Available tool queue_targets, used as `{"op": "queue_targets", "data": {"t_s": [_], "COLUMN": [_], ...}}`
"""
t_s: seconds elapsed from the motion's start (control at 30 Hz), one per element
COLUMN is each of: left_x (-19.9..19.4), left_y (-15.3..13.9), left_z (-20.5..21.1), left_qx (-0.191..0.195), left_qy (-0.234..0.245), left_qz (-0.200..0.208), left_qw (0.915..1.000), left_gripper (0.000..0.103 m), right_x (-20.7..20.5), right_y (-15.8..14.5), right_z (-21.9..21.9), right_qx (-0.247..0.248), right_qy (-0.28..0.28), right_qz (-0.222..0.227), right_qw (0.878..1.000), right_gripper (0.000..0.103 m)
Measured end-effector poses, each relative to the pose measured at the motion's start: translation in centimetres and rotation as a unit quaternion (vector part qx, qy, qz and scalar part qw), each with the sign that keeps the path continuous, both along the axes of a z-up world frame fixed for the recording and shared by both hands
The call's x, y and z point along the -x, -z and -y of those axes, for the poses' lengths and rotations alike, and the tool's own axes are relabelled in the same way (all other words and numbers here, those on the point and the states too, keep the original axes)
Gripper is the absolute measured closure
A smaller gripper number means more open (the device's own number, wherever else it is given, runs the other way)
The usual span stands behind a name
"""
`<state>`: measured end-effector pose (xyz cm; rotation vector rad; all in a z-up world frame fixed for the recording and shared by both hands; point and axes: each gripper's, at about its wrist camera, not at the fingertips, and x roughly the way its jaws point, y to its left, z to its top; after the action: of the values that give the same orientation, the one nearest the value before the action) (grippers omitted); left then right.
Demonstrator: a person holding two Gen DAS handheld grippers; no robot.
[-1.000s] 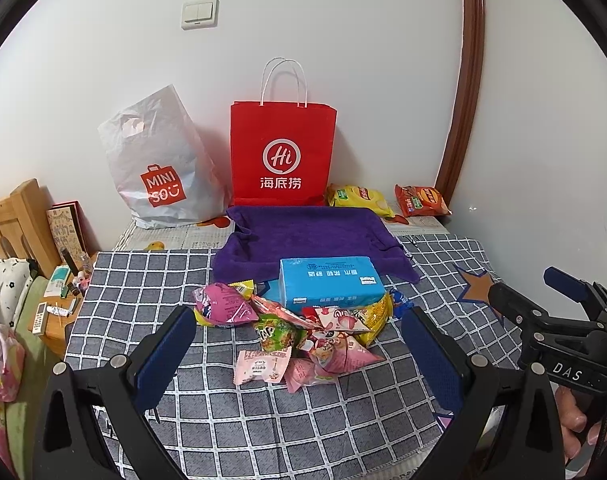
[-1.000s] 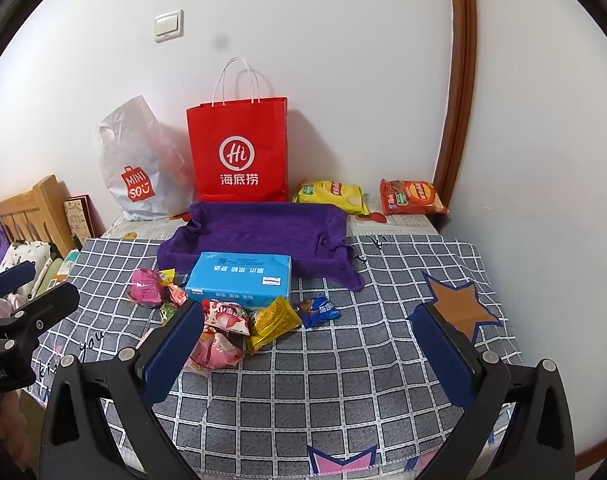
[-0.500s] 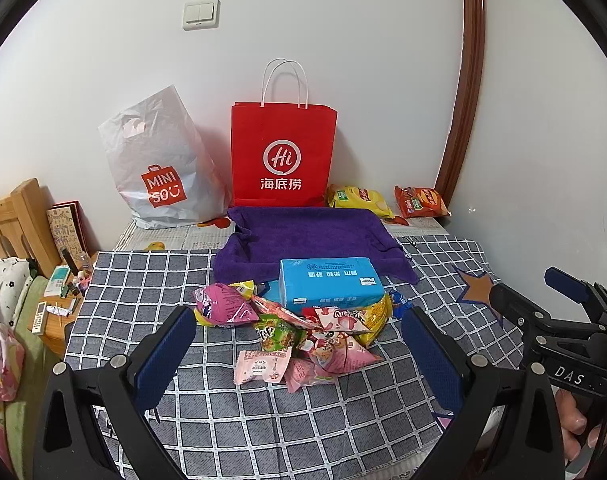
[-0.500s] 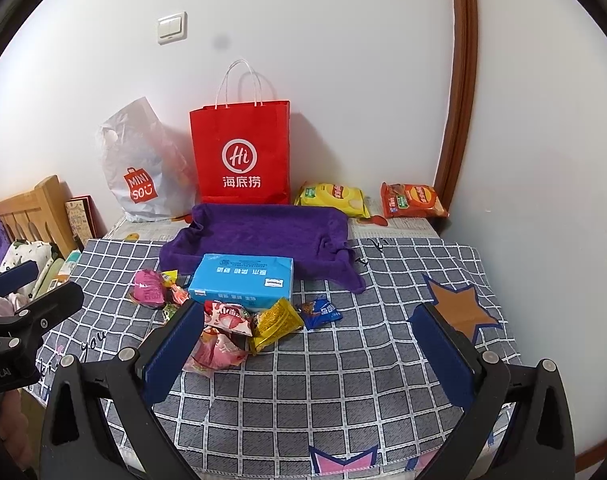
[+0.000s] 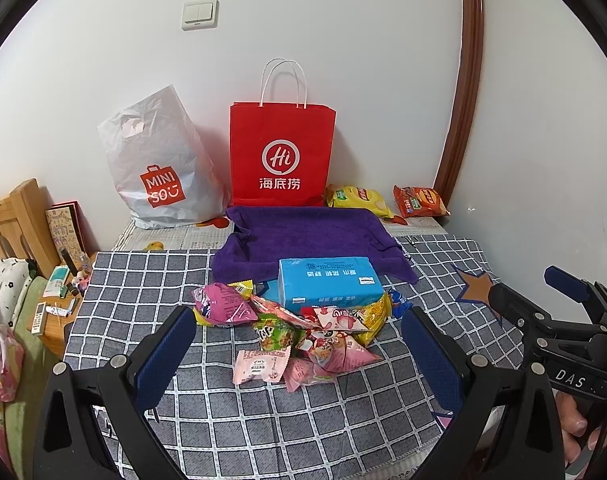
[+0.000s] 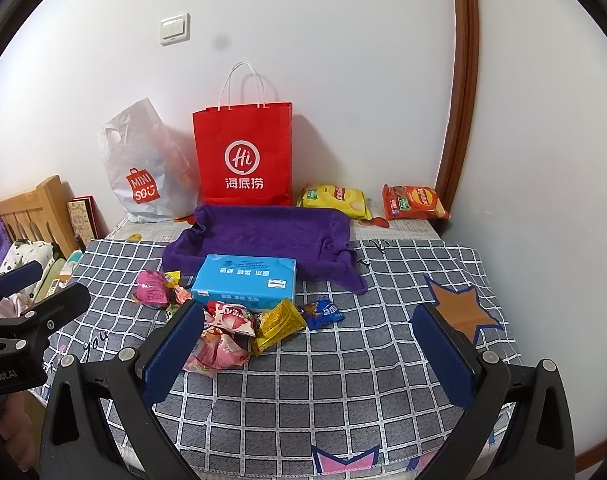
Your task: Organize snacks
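left gripper (image 5: 295,354): fingers spread, empty | right gripper (image 6: 307,350): fingers spread, empty | heap of small foil snack packets (image 5: 299,332) on checked cloth beside blue tissue box (image 5: 329,286) | risk: overlapping crinkly packets slip or lift together

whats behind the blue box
Right behind the blue box lies a purple towel, its front edge hidden by the box. Farther back a red paper bag stands against the wall. Its inside cannot be seen.
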<state>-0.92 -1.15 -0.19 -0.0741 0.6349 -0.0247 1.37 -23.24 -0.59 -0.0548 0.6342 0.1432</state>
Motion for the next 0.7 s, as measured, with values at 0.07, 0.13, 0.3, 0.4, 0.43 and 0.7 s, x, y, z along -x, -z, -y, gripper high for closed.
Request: {"op": "queue_targets", "data": {"t_s": [0.07, 0.13, 0.3, 0.4, 0.43, 0.7], "left_x": [0.0, 0.0, -0.9, -1.7, -2.0, -5.2], "left_y": [0.0, 0.0, 0.2, 0.4, 0.5, 3.1], "left_z": [0.0, 0.0, 0.0, 0.1, 0.1, -0.9], "left_qx": [0.001, 0.002, 0.006, -0.001, -0.003, -0.006], "left_qy": [0.000, 0.000, 0.004, 0.006, 0.007, -0.003], "left_qz": [0.000, 0.000, -0.004, -0.007, -0.008, -0.034], "left_qw": [1.0000, 1.0000, 1.0000, 1.0000, 0.9999, 0.9994], "left_gripper": [0.000, 0.000, 0.000, 0.000, 0.000, 0.000], "right_x": [0.1, 0.0, -0.6, -1.0, -1.2, -4.6], "right_y": [0.0, 0.0, 0.3, 0.6, 0.8, 3.5], "right_z": [-0.2, -0.3, -0.9, -1.1, -1.1, 0.0], "right_qx": [0.001, 0.002, 0.011, 0.011, 0.008, -0.003], "right_qy": [-0.002, -0.003, -0.006, -0.013, -0.017, -0.004], "right_qz": [0.001, 0.001, -0.001, -0.001, -0.001, -0.035], "right_qw": [1.000, 1.000, 1.000, 1.000, 1.000, 0.999], "right_gripper": [0.000, 0.000, 0.000, 0.000, 0.000, 0.000]}}
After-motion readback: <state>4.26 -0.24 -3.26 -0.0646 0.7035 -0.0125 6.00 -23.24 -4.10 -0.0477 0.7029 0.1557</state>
